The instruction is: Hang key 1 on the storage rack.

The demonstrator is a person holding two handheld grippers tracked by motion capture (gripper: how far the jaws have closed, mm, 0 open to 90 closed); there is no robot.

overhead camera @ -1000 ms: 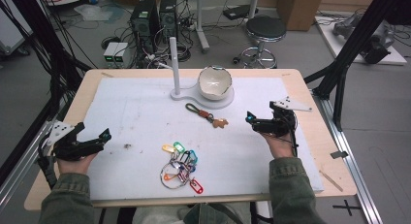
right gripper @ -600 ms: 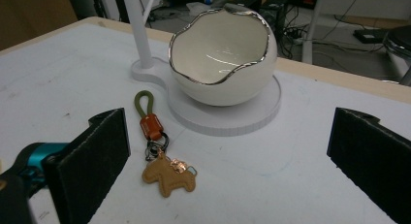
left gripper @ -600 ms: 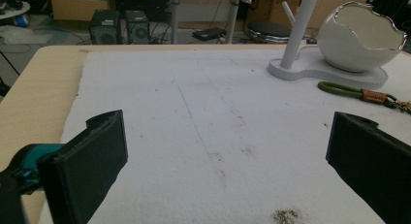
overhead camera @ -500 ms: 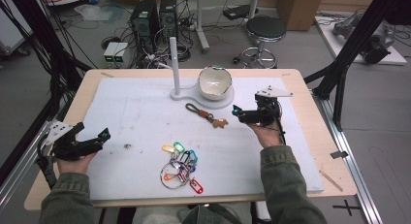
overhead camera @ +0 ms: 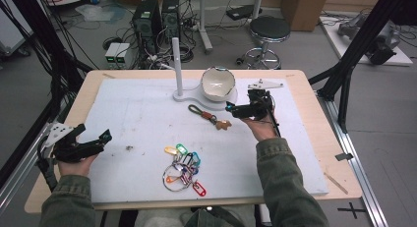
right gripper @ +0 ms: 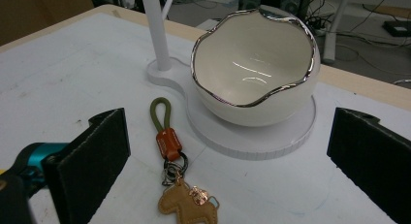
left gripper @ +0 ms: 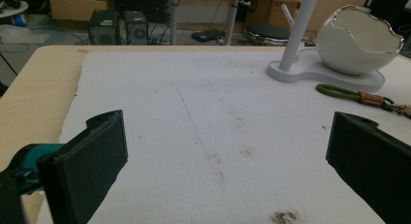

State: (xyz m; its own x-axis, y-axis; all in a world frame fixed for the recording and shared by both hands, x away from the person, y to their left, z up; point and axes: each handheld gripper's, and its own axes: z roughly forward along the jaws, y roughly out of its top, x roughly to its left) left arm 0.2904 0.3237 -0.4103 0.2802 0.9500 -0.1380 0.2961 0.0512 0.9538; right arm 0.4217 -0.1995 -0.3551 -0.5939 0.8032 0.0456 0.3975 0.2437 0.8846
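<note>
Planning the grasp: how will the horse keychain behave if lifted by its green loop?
Probably floppy: the keychain is a cord loop, leather tab, rings and horse charm linked in a chain, so the charm would likely dangle and swing. It looks light. Lying flat, it seems unlikely to roll.

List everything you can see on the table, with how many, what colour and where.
Mat: one, white, covers most of the table.
Stand: one, white post on a base, far middle.
Bowl: one, white with silver rim, on the stand's base.
Strap keychain: one, olive loop, orange tab, tan horse charm, in front of the bowl.
Key tag bunch: one, many colours, near middle.
Left tongs: black, open, near left.
Right tongs: black, open, beside the bowl.
</note>
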